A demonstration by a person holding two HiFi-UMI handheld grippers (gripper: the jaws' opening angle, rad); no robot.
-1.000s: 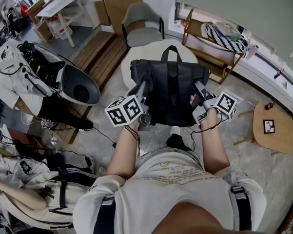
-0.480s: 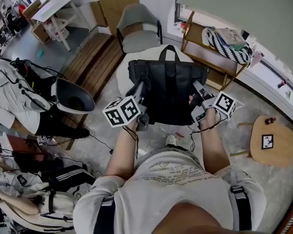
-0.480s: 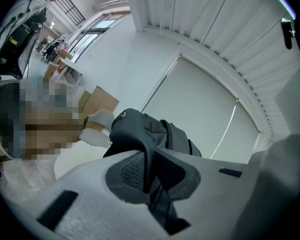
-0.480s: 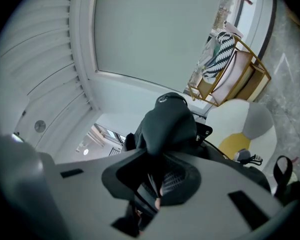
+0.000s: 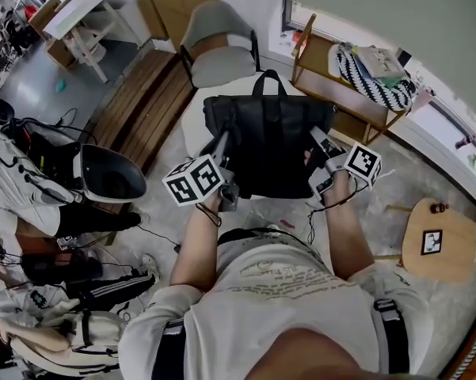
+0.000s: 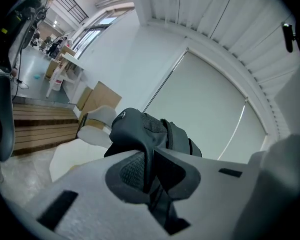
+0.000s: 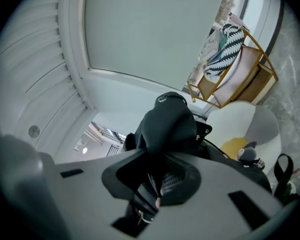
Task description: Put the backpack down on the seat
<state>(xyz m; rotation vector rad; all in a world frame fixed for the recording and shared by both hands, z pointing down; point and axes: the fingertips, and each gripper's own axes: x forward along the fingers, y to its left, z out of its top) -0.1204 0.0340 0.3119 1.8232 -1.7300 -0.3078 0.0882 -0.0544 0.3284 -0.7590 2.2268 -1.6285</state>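
A black backpack (image 5: 269,137) hangs between my two grippers, just above a white round seat (image 5: 192,119). My left gripper (image 5: 220,142) is shut on the backpack's left side, and dark fabric (image 6: 140,129) is pinched between its pads. On the other side my right gripper (image 5: 315,139) is shut on the bag, whose black cloth and strap (image 7: 167,121) run through its jaws. The bag's top handle (image 5: 268,81) points away from me. The seat (image 6: 75,154) shows below the bag in the left gripper view and also in the right gripper view, as a seat (image 7: 242,116).
A grey armchair (image 5: 218,42) stands behind the seat. A wooden rack (image 5: 340,85) with a striped cloth is at the back right, a round wooden stool (image 5: 436,248) at the right. Wooden steps (image 5: 138,101), a white shell chair (image 5: 111,176) and floor cables lie left.
The backpack and both grippers have moved slightly forward over the seat, still gripped the same way. The view has shifted, and the things at the left slid down.
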